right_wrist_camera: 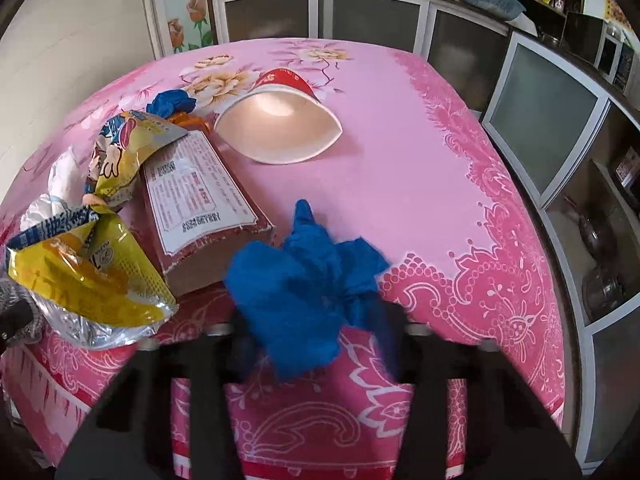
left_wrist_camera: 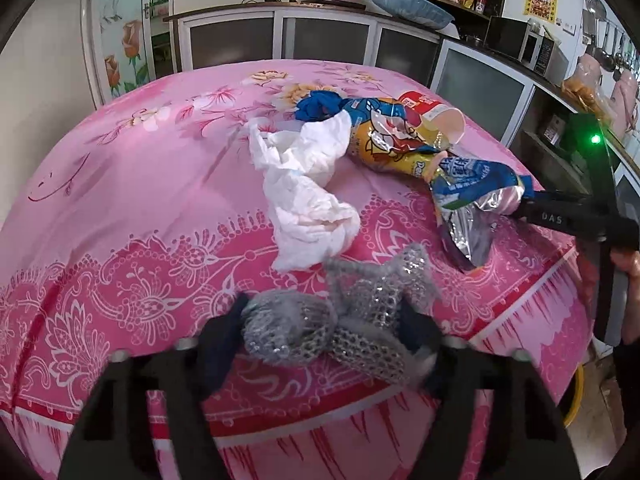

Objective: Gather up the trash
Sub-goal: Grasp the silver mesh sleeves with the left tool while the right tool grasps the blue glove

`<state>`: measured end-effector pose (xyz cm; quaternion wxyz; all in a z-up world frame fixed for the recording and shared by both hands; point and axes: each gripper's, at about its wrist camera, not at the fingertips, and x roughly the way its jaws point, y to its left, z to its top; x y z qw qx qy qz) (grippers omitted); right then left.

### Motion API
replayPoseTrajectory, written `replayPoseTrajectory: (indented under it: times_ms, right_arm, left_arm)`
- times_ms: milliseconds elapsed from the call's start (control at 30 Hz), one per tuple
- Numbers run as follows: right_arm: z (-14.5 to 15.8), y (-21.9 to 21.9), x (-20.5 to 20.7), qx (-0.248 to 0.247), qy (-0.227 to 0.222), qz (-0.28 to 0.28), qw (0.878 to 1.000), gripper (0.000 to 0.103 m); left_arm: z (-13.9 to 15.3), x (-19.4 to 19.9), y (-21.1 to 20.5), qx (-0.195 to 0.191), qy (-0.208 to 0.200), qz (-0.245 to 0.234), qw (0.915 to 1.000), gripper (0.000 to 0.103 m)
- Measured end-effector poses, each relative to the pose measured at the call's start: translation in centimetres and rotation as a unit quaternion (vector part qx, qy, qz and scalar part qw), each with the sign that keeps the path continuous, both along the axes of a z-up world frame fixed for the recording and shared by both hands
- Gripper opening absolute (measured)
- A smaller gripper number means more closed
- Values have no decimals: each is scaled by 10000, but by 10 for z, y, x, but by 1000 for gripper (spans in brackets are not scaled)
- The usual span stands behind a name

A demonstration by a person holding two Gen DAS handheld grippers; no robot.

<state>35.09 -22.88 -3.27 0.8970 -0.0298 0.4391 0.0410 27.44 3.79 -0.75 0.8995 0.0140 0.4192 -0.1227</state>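
Item: left hand-held gripper (left_wrist_camera: 324, 332). Jaws pressed on either side of a wad of silver mesh (left_wrist_camera: 340, 320) at the near edge of the table (left_wrist_camera: 120, 152). Judgement: squeeze the wad's thick middle, since loose netting may trail or snag the cloth on the lift.

Item: tissue (left_wrist_camera: 304, 192). Just beyond the mesh, touching it; may drag along.

Item: snack bags (left_wrist_camera: 432, 160). Right of the tissue, well clear of the mesh.

Item: right hand-held gripper (right_wrist_camera: 316, 332). Jaws closed on a crumpled blue glove (right_wrist_camera: 304, 276), also at the near edge. Judgement: hold looks low on the bundle; lift straight up to keep it.

Item: red box (right_wrist_camera: 200, 208). Left of the glove, close; avoid nudging it.

Item: paper cup (right_wrist_camera: 280, 124). On its side, farther back, well apart.

Item: second blue scrap (right_wrist_camera: 172, 102). Behind the bags.

No bin visible.
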Motion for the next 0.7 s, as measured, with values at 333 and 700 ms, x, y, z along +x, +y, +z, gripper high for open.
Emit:
replayPoseTrajectory:
  times_ms: [333, 700]
  right_arm:
    - [23, -12, -22, 416, -248, -172, 9987, 16]
    - [61, -28, -85, 528, -603, -120, 9967, 16]
  left_arm:
    - [23, -14, 14, -321, -256, -4, 9992, 18]
    - [45, -42, 13, -465, -415, -40, 9980, 18]
